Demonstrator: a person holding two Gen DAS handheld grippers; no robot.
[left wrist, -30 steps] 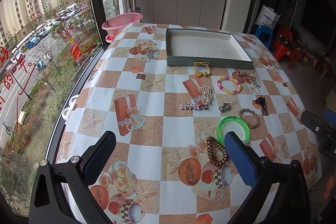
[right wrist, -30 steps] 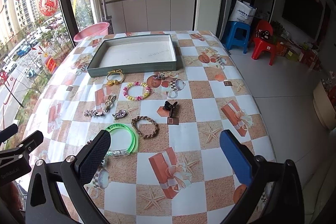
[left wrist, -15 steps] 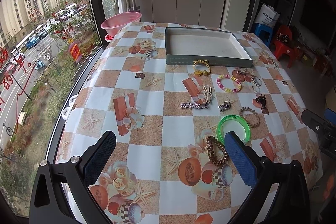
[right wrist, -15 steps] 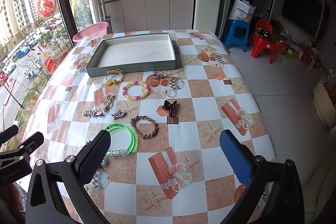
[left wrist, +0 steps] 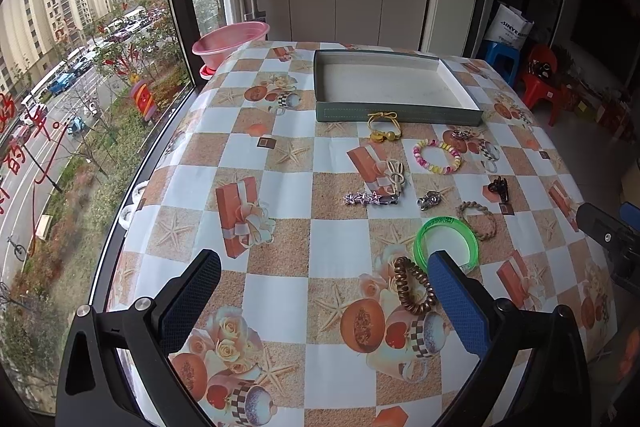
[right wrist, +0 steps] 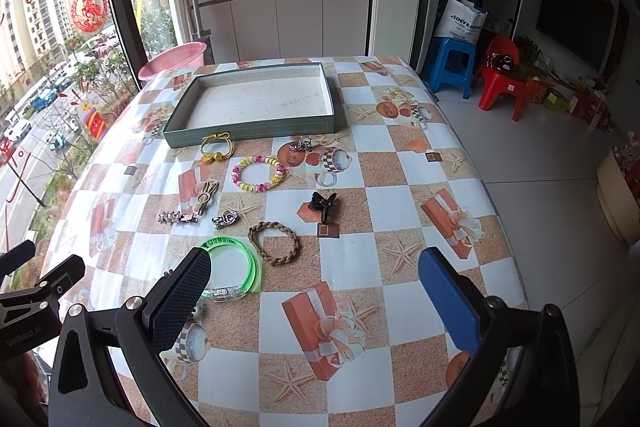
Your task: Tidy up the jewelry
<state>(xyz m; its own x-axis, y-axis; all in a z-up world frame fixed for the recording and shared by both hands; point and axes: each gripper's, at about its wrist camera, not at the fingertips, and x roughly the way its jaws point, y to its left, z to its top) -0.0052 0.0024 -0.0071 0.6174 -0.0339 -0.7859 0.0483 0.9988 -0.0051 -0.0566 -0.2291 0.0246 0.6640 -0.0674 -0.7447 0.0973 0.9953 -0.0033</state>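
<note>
Loosely scattered across the bench (right wrist: 400, 163), the jewelry lies in front of a shallow grey-green tray (right wrist: 256, 127) whose pale floor holds nothing. Touching the tray's near wall is a yellow hair tie (right wrist: 216, 147); just beyond it towards the camera come a pink-and-yellow beaded bracelet (right wrist: 258, 173), a black claw clip (right wrist: 323, 205), a star-studded barrette (right wrist: 176, 217), a braided brown bracelet (right wrist: 274, 242) and a translucent green bangle (right wrist: 236, 269). A coiled brown hair tie (left wrist: 414, 285) sits beside the bangle, right by the left tongs' blue pad. Both the left tongs (left wrist: 324, 275) and the right tongs (right wrist: 316, 275) hover spread wide above the checked tablecloth, gripping nothing. A pink basin (left wrist: 230, 41) stands off the bench's far corner by the window.
</note>
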